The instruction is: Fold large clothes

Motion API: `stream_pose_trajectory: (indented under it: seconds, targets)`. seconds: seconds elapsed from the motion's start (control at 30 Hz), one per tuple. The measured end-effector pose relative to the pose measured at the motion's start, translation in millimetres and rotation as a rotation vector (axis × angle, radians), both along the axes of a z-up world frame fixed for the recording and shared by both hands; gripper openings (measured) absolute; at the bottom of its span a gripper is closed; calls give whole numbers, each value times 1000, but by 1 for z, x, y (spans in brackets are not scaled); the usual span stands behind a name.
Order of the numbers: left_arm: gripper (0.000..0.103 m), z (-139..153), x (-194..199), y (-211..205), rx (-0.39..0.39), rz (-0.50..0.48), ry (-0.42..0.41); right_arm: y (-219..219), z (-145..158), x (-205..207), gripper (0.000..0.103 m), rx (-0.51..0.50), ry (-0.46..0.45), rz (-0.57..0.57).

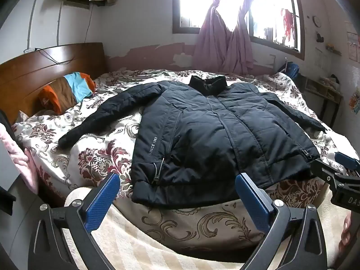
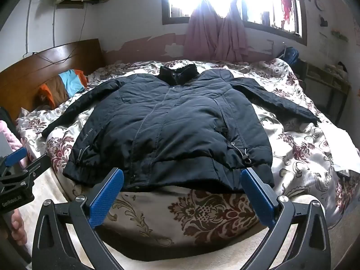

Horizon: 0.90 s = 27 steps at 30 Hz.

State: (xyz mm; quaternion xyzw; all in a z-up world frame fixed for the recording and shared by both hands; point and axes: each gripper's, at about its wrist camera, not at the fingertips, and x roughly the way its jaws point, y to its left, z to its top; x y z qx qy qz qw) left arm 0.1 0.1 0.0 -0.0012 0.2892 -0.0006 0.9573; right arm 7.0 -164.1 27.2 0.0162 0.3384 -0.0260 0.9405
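A dark navy padded jacket lies flat and face up on the bed, collar toward the window, both sleeves spread out to the sides. My left gripper hangs open just short of the jacket's hem, on its left half, blue pads wide apart with nothing between them. My right gripper is open too, in front of the hem's middle and right part, touching nothing. Each gripper shows at the edge of the other's view: the right gripper and the left gripper.
The bed carries a floral quilt and a cream blanket at its near edge. An orange, brown and blue pillow lies by the wooden headboard. Pink fabric hangs at the left. A shelf stands to the right.
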Motion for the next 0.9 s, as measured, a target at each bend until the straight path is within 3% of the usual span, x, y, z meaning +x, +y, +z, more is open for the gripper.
stream_pose_trajectory:
  seconds: [0.9]
  targets:
    - [103, 0, 0, 0, 0, 1, -13, -1, -1, -1, 102, 7, -13, 0]
